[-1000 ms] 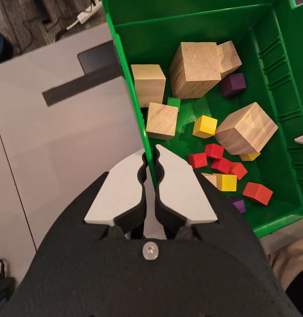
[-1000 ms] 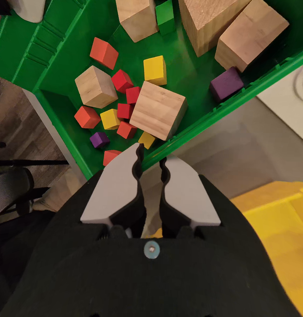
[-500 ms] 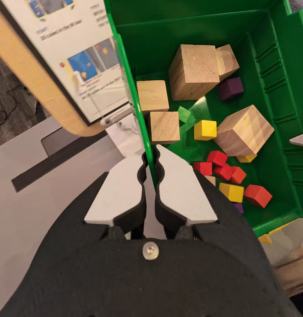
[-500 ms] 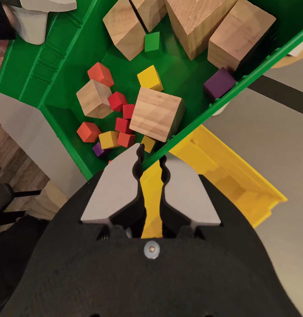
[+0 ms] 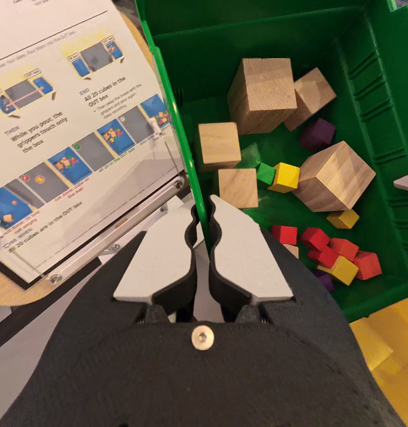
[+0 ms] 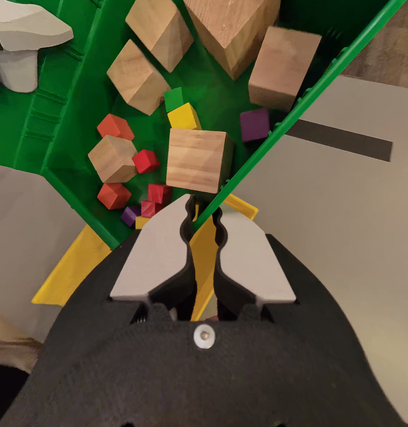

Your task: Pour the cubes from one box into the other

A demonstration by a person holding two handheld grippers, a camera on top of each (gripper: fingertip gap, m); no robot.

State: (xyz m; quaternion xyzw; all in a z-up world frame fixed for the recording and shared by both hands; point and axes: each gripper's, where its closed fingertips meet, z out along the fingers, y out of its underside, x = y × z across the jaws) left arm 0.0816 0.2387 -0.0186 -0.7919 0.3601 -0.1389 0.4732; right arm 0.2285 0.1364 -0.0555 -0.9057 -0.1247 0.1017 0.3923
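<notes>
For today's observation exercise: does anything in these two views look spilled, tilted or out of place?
Nothing has spilled. The green box is tilted, held by its walls in the left gripper and right gripper, over the yellow box. The cubes lie jumbled inside it.

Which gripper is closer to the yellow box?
Right. The right gripper, clamped on the green box rim, hangs directly above the yellow box; the left gripper grips the opposite wall, off to its side.

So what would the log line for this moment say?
left claw: shut on green box | right claw: shut on green box | cubes: inside | yellow box: below
</notes>
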